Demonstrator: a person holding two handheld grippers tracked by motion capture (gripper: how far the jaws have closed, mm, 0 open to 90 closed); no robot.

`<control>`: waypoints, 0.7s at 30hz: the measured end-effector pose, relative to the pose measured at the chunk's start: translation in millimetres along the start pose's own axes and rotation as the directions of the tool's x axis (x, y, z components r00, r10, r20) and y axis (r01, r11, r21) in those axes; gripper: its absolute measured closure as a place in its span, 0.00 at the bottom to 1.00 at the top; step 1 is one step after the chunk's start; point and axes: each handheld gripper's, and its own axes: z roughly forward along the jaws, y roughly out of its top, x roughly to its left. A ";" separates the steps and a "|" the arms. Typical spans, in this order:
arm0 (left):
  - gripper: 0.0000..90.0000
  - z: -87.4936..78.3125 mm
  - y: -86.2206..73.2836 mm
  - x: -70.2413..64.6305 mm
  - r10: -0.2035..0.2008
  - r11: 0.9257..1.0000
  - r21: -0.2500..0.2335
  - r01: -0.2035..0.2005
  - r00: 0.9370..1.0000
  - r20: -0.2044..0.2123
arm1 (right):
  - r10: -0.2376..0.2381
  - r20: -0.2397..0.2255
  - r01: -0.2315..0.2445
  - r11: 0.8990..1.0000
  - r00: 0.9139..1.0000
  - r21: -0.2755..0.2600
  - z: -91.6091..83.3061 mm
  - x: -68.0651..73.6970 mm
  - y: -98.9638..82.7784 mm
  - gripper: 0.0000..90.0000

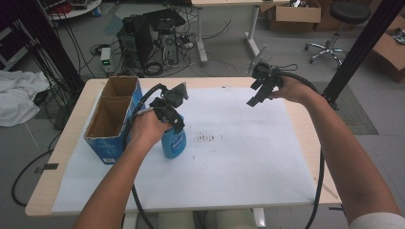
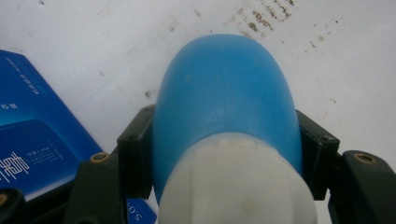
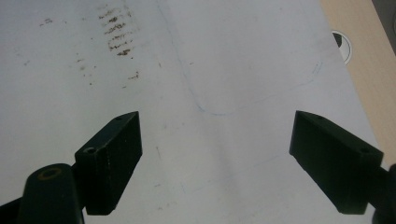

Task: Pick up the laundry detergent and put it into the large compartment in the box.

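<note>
So far we have the left gripper [image 1: 173, 110] with jaws clamped on the blue bottle [image 2: 224, 98], upright on the worktop [image 1: 239, 176] beside the cardboard box [image 1: 112, 117]. Right gripper [image 1: 260, 90] hovers, jaws apart, empty. Any lift or move remains, we judge.

Three cameras: one fixed high, one riding on each gripper.

The high view looks forward and down over the white paper sheet [image 1: 239, 157]. The left gripper view sits close above the blue bottle [image 2: 226, 102]; the right gripper view looks down from higher. All three share the brown smudges [image 3: 116, 35].
</note>
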 end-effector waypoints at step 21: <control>0.42 -38.9 1.0 0.8 -0.004 1.000 -0.016 0.005 1.000 0.023 | -0.002 0.004 0.002 1.000 1.000 -0.005 -6.2 2.6 -3.3 0.19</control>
